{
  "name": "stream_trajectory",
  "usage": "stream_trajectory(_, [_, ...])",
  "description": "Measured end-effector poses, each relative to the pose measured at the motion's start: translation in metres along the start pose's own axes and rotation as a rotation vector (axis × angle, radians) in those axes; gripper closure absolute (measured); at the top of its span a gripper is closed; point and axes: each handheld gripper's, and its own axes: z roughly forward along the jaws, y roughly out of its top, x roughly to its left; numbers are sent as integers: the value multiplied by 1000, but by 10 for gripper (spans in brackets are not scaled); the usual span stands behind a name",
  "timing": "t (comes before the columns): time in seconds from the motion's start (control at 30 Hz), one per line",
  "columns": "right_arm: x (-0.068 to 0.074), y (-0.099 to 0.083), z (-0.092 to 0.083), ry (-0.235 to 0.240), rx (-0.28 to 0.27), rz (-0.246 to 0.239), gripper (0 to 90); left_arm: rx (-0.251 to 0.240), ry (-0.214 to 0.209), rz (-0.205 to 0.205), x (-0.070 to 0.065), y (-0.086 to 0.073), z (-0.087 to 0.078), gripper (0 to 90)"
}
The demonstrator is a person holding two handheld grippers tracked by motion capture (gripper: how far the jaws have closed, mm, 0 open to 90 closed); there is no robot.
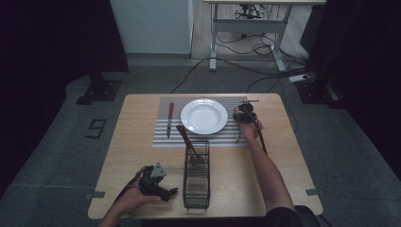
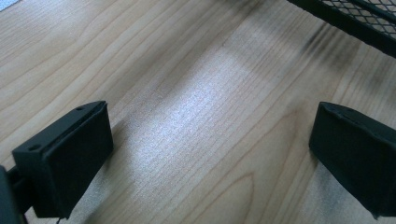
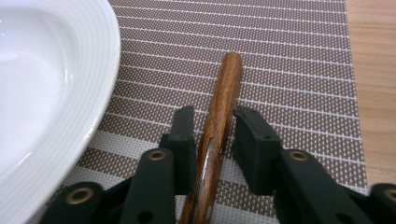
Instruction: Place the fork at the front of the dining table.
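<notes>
We see a wooden handle (image 3: 223, 105) lying on the striped placemat (image 3: 289, 70), just to the right of the white plate (image 3: 42, 93) in the right gripper view. It is the handle of a piece of cutlery; a strip of metal runs along its near end, and we cannot tell what sort of piece it is. It lies between the jaws of our right hand-held gripper (image 3: 212, 126). The jaws stand slightly apart: a narrow gap shows on the right side of the handle, while the left jaw sits close against it, so the pads are not pressing on it.

In the high view the right hand-held gripper (image 1: 246, 115) sits at the right edge of the placemat (image 1: 161, 137), just beside the plate (image 1: 204, 116). On the left strip of the placemat lies a knife (image 1: 169, 119), pointing away from us. In front of the placemat stands a black wire basket (image 1: 196, 177) with more wooden-handled cutlery (image 1: 186, 137) leaning out of its far end.

Our left hand-held gripper (image 1: 156, 182) rests low near the front left corner of the counter (image 1: 127, 142), just beside the basket. In the left gripper view its jaws are spread wide over bare wood (image 2: 196, 116) with nothing between them, and a corner of the basket (image 2: 355, 23) shows at the upper right.
</notes>
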Motion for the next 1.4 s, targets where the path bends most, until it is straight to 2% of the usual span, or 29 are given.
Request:
stream_trajectory(0.1, [-4,2,-10,32,-6,25,644,0,1,0,0,0,0,0])
stream_trajectory(0.17, [-5,3,-16,49,-2,11,635,0,1,0,0,0,0,0])
stream_trajectory(0.3, [-4,0,-28,68,-33,-1,648,0,2,-2,0,0,0,0])
stream_trajectory(0.47, [-1,-5,-32,80,8,-36,683,0,4,-5,-1,0,0,0])
stream_trajectory(0.53, [2,-9,-33,72,4,-59,711,0,3,-5,-1,0,0,0])
stream_trajectory(0.63, [4,-13,-30,45,33,-92,758,0,3,-5,-1,0,0,0])
stream_trajectory(0.8, [-3,-15,-30,80,23,-54,767,0,4,-5,-1,0,0,0])
stream_trajectory(0.93, [-10,-16,-31,92,27,-30,705,0,4,-5,-1,0,0,0])
stream_trajectory(1.03, [-12,-19,-34,80,28,-47,705,0,4,-5,-1,0,0,0])
stream_trajectory(1.13, [-12,-21,-36,56,24,-59,654,0,4,-5,-1,0,0,0])
stream_trajectory(1.27, [-15,-23,-38,67,21,-48,648,0,4,-5,-1,0,0,0])
stream_trajectory(1.33, [-15,-23,-39,63,32,-57,649,0,3,-5,-1,0,0,0])
stream_trajectory(1.4, [-13,-26,-38,50,54,-87,704,0,3,-5,-1,0,0,0])
